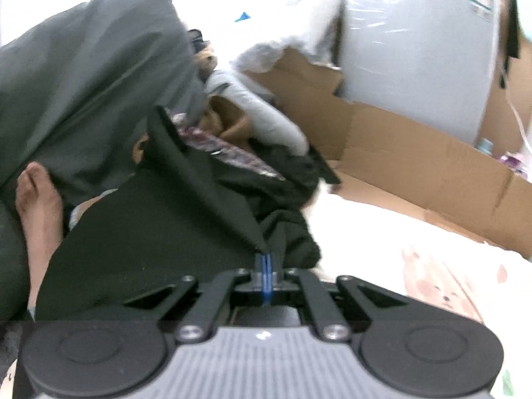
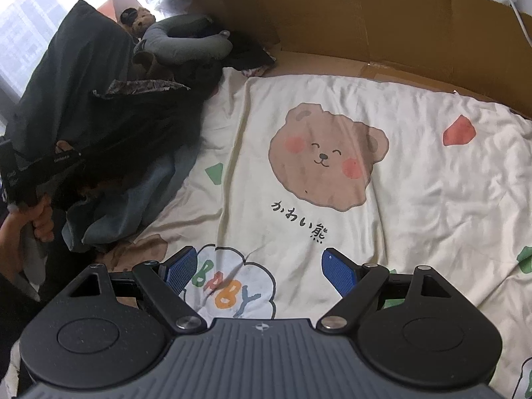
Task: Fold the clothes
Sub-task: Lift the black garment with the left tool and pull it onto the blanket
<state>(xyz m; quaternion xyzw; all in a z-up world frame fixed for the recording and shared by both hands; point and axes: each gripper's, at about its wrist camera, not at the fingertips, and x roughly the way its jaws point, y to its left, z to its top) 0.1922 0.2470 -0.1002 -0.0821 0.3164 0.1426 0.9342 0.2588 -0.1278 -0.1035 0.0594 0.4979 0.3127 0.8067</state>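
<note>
At the left edge of the bed, the left gripper (image 1: 265,259) has its jaws pressed together on a pinch of the black garment (image 1: 149,232), and the cloth runs up from that pinch in a taut ridge toward the pile of clothes (image 2: 109,123) behind it. From the right wrist view, the hand (image 2: 40,216) holding that gripper sits low beside the pile, with the dark cloth hanging over it. The garment looks soft, light and limp; it should drape and bunch rather than hold any shape, so a hold on an edge, hem or corner will likely serve better than a grab at the middle. A second hold on another edge would probably let it be spread flat.

The right gripper (image 2: 262,271) has its jaws wide apart with nothing between them, poised over the bear-print sheet (image 2: 415,183), well apart from the garment, which lies off to its left. A cardboard box (image 2: 365,16) stands behind the bed.
</note>
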